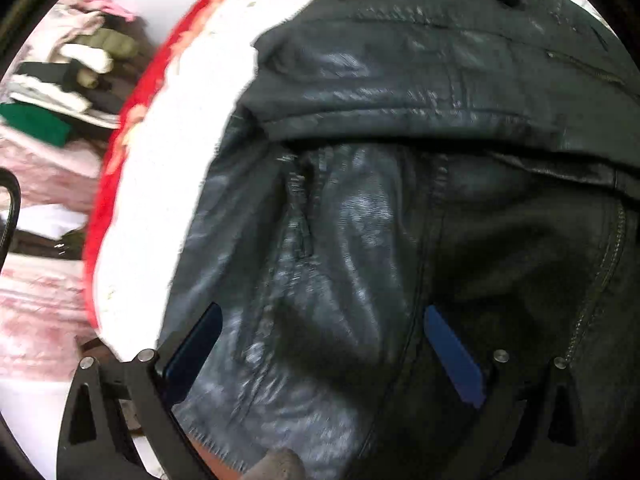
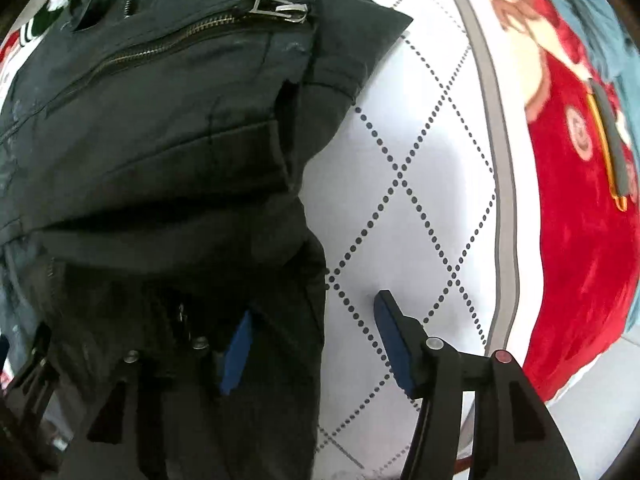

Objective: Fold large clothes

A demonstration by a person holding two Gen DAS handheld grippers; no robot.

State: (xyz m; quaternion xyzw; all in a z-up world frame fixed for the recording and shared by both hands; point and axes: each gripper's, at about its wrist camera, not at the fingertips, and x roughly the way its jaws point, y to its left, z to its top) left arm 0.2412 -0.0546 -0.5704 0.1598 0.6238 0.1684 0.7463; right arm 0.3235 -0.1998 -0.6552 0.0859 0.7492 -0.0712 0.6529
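A: Where do we stand with the black leather jacket [image 1: 360, 208]?

B: It lies partly folded on the white quilted bedspread [image 2: 420, 152], with one fold already laid across its upper part. Its right edge, below the zip pull [image 2: 292, 12], stops well short of the bedspread's grey border; the red blanket [image 2: 580, 220] lies beyond that border.

A: And our tongs?

B: The left tongs [image 1: 320, 356] are spread wide over the lower panel, nothing pinched between the blue pads [image 1: 452, 356]. The right tongs [image 2: 316, 344] are released too: one pad sits over the jacket's edge, the other over bare bedspread, and neither presses on leather.

A: So we judge the next fold needs a fresh grasp?

B: Yes. We should take the lower hem at both corners, level with each other, so the fold runs straight. Leather is stiff and slippery, so we'd bite deep enough to catch the whole thickness, not just the outer skin.

A: Risks?

B: A shallow pinch may slip, and uneven lifting could drag the earlier fold askew. We'd lift slowly, together.
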